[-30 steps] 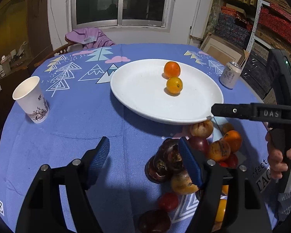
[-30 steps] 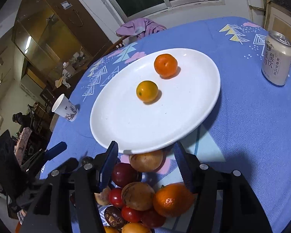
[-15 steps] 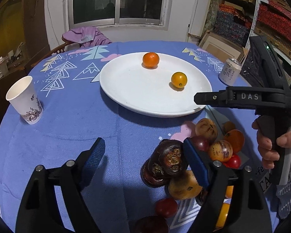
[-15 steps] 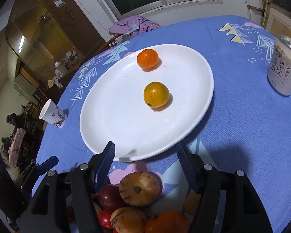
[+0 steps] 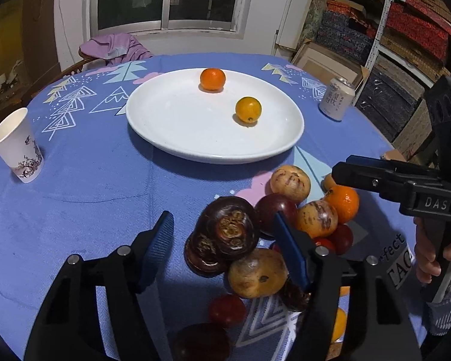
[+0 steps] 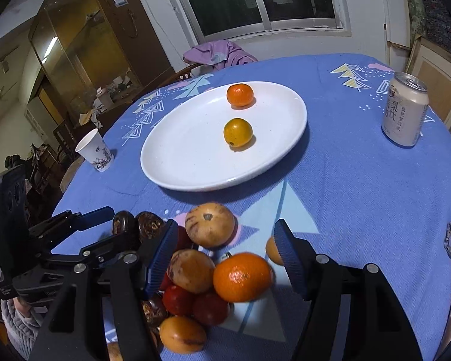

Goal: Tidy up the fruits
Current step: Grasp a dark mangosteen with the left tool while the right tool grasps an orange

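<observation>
1. The fruits sit in a loose pile [image 5: 279,228] in the lower centre and lower right of the left wrist view, on the blue-clothed bench [image 5: 84,186]. Two are already on the white plate [image 5: 177,138] in the upper middle: an orange one [image 5: 212,79] near the far rim and a yellow one [image 5: 248,109] toward the right.
2. The left hand-held gripper [image 5: 222,243] hangs low over the pile with its jaws closing. Two dark purple fruits [image 5: 225,231] lie between the blue pads, and I see no pad pressing on them yet, so it grasps nothing.
3. The right hand-held gripper [image 6: 225,251] stands released around an orange [image 6: 242,276] and a brown fruit [image 6: 191,270] in the lower centre of its view; neither pad touches either.
4. The fruits look small, round and light, with firm skins. Round shapes will likely roll or squirt out of a skewed pinch, so I would take each across its widest middle, pads on opposite sides.
5. The pile is crowded; pulling one fruit may nudge its neighbours and send them rolling.
6. The dark purple fruits look hard-shelled; the small red ones [image 6: 195,303] seem softer and want a gentler squeeze.
</observation>
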The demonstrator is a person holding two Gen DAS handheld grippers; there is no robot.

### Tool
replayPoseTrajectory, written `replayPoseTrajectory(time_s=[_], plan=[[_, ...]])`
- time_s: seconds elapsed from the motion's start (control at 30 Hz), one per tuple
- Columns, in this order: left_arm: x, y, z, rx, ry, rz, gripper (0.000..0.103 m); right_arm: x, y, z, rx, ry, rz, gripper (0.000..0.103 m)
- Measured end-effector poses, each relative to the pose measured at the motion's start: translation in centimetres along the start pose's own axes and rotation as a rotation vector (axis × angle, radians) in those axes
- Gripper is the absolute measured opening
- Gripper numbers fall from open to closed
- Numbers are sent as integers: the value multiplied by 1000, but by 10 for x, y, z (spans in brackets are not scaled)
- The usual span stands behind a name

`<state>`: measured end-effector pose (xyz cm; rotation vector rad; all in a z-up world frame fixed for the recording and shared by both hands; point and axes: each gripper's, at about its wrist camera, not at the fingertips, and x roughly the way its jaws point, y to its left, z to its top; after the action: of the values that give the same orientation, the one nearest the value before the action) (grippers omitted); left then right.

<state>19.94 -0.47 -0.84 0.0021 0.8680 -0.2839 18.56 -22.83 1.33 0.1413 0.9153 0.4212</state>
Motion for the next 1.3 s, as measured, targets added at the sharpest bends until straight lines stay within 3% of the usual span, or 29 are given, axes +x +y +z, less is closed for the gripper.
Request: replayPoseTrajectory(time_s=[0.07, 0.17, 0.33, 0.63, 0.8, 0.97, 1.03, 1.13, 1.3], plan=[[4, -11, -5, 39, 3, 25, 59, -1, -1, -4, -9, 1, -12, 68], [6, -18, -9, 68, -9, 65, 58, -2, -2, -8, -14, -4, -20, 68], [6, -7, -8, 27, -24, 65, 45, -4, -2, -13, -31, -17, -53, 68], [0, -6, -7, 45, -70, 84, 45, -4, 3, -24, -86, -27, -109, 68], [-24, 6, -7, 6, -123, 94, 45, 1, 5, -30, -120, -19, -149, 68], [-30, 12, -12, -10, -121, 90, 45, 5, 6, -33, -137, -20, -164, 66], [-28, 10, -14, -4, -115, 89, 45, 5, 5, -33, -129, -19, -153, 63], [-26, 7, -15, 11, -109, 88, 45, 3, 6, -36, -103, -15, -112, 47], [-22, 5, -16, 15, -99, 83, 45, 0, 6, -42, -99, -24, -105, 46]])
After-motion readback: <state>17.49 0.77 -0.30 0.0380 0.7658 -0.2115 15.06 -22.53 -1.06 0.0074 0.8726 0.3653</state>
